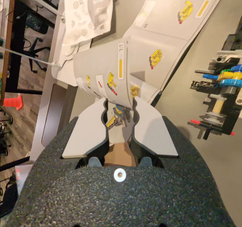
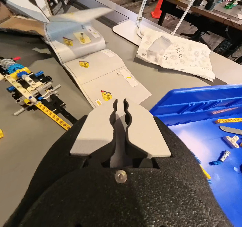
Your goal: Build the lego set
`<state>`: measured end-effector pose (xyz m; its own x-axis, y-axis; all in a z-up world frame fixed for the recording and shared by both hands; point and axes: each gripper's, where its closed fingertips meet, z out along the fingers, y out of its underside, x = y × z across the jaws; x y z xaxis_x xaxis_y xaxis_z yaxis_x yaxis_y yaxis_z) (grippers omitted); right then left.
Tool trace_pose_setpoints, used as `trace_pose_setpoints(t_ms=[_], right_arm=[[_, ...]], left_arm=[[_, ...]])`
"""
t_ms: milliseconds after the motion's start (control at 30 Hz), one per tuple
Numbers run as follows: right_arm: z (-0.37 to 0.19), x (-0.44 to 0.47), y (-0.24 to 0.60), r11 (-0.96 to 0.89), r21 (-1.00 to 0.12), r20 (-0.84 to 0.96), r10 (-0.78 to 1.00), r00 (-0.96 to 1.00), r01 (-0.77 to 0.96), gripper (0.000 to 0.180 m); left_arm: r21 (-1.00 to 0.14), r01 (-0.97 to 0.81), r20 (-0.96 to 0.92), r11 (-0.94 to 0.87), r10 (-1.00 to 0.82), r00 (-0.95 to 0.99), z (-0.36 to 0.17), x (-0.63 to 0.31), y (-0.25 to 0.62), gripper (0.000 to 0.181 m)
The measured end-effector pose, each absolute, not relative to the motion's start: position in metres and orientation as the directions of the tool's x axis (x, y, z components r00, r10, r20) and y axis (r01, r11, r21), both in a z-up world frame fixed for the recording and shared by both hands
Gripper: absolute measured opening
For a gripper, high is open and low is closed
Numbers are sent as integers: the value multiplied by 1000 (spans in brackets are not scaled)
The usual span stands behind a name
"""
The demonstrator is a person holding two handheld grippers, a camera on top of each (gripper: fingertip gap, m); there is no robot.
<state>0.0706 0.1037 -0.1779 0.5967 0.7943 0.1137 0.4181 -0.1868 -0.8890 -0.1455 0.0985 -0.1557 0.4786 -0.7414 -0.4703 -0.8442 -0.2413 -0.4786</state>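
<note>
The half-built lego model [image 1: 222, 89], black with yellow, blue and white parts, lies on the grey table to the right of my left gripper; it also shows in the right wrist view [image 2: 30, 84]. The open instruction booklet [image 1: 104, 65] lies ahead. My left gripper [image 1: 120, 99] is open, its tips at the edge of a curled, lifted page, not pinching it. My right gripper [image 2: 120, 100] is empty, its jaws a narrow gap apart, over the booklet's near corner [image 2: 104, 79]. The lifted page [image 2: 81, 15] is blurred.
A blue tray [image 2: 196, 102] at the right holds loose pieces: a yellow beam [image 2: 229, 120], a white T piece [image 2: 232, 141], a grey pin [image 2: 224, 155]. A crumpled paper bag [image 2: 176, 55] and a lamp base [image 2: 125, 30] lie beyond. The set's box [image 2: 61, 0] stands far left. My right fingertips sit around 20 cm from my left ones.
</note>
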Motion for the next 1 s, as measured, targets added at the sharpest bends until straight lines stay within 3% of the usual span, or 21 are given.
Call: trace_pose_setpoints(t_ms=[33, 500, 1000], right_arm=[[-178, 71, 102, -186, -890, 113, 795, 596, 417, 9], [-194, 73, 93, -215, -891, 60, 816, 574, 399, 9], [-196, 77, 97, -222, -882, 73, 807, 586, 415, 9]], left_arm=[[-491, -834, -469, -253, -730, 497, -155, -150, 97, 36], [-642, -676, -375, -362, -620, 689, -181, -210, 67, 39], [-519, -696, -374, -496, -601, 707, -225, -268, 33, 39]])
